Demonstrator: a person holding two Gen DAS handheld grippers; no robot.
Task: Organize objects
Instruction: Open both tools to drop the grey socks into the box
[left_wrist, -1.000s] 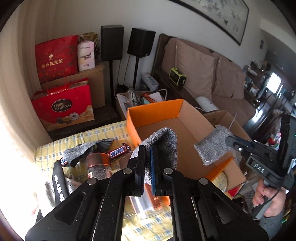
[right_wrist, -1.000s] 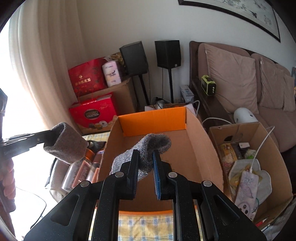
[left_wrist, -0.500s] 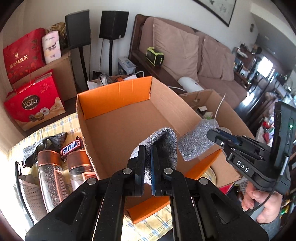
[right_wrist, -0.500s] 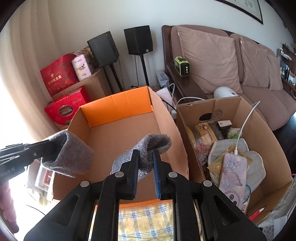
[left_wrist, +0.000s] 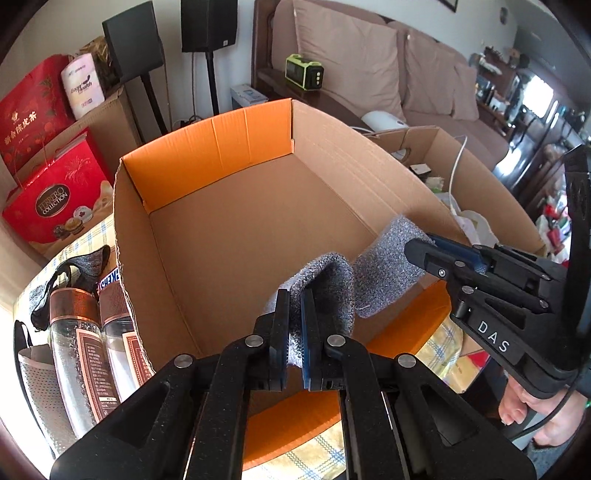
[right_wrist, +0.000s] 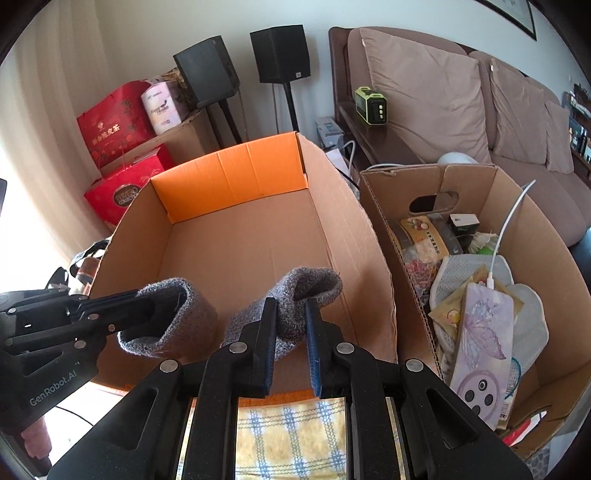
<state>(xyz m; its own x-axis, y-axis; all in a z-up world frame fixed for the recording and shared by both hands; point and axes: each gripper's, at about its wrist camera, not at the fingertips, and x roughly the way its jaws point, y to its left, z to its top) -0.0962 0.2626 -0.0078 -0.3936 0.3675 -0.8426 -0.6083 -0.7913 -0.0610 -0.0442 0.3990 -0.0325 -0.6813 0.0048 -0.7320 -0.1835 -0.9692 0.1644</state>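
Observation:
My left gripper (left_wrist: 294, 295) is shut on one end of a grey knitted sock (left_wrist: 332, 284). My right gripper (right_wrist: 290, 306) is shut on the other end of the grey sock (right_wrist: 306, 288). Both hold it over the near edge of an open cardboard box (left_wrist: 236, 236) with orange flaps; the box (right_wrist: 251, 236) has nothing inside. The right gripper shows in the left wrist view (left_wrist: 428, 245), gripping a lighter grey part (left_wrist: 388, 273). The left gripper shows in the right wrist view (right_wrist: 140, 299), its sock end (right_wrist: 173, 321) hanging open.
Left of the box stand two clear bottles (left_wrist: 79, 343) with copper caps, a Snickers bar (left_wrist: 109, 282) and dark cloth (left_wrist: 86, 266) on a yellow checked cloth (right_wrist: 291, 435). A second carton (right_wrist: 491, 295) full of items stands right. Red gift boxes (left_wrist: 51, 199), speakers and a sofa lie behind.
Both grippers have moved forward and down with the sock, from above the table to just over the box's near edge. The bottles now sit at the far left of the left wrist view.

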